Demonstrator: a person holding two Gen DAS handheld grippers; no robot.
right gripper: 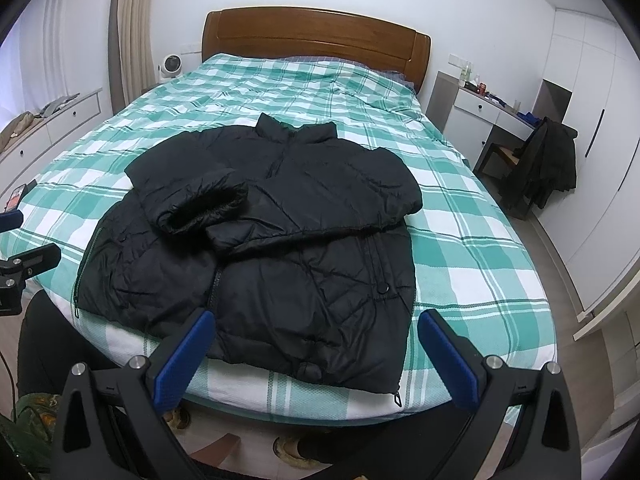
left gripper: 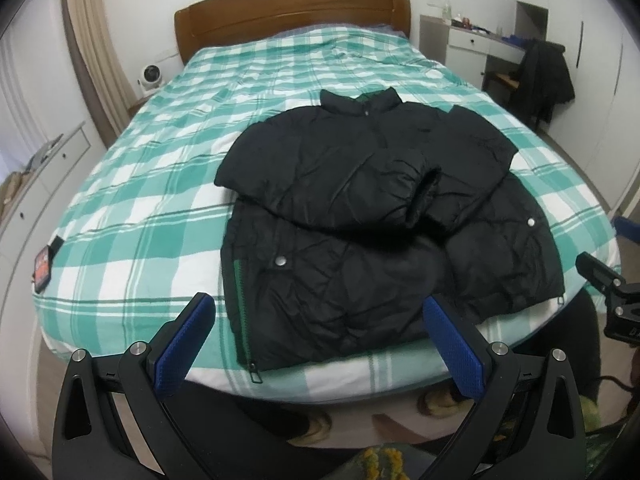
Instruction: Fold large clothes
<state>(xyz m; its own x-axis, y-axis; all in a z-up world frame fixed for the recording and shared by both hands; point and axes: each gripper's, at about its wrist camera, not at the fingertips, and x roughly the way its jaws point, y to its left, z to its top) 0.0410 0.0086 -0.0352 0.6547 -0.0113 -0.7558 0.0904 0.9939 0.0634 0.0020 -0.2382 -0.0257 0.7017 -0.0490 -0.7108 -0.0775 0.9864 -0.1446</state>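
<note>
Left gripper [left gripper: 318,334] fingers spread wide, holding nothing, hovering just off the jacket [left gripper: 372,216] hem at the bed's [left gripper: 132,184] near edge. Right gripper [right gripper: 316,340] also spread, empty, over the hem's other corner. Jacket lay flat on the checked cover, both sleeves folded across the chest, collar toward the headboard [right gripper: 316,36]

Black puffer jacket [left gripper: 360,208] [right gripper: 280,232] flat on bed [left gripper: 140,184] [right gripper: 480,248], front up, both sleeves folded across chest, collar toward headboard.
</note>
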